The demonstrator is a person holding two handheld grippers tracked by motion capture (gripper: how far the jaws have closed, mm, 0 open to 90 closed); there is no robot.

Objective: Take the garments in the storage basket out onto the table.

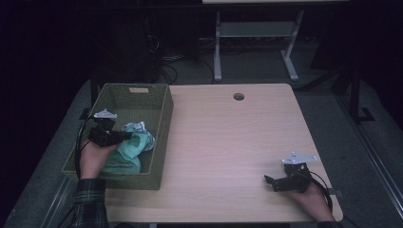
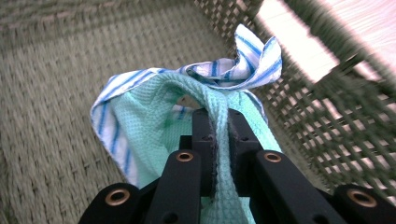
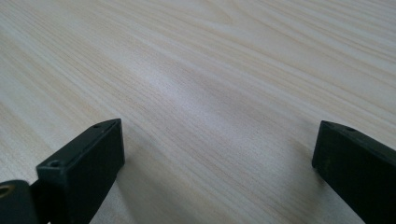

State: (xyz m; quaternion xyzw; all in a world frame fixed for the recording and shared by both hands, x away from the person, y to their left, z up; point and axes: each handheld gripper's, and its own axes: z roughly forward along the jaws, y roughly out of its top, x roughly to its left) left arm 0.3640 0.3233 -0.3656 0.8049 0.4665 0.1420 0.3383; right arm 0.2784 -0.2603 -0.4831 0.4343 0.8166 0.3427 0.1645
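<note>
Readable text: you had none in any view.
Basket tag: you saw a pale tag on the far wall, too small to read.
Green cloth: you saw only a plain waffle weave, with no label you could read.
Striped cloth: you saw blue stripes on white, with no letters.
Table: you saw bare wood grain with no marks or numbers.
</note>
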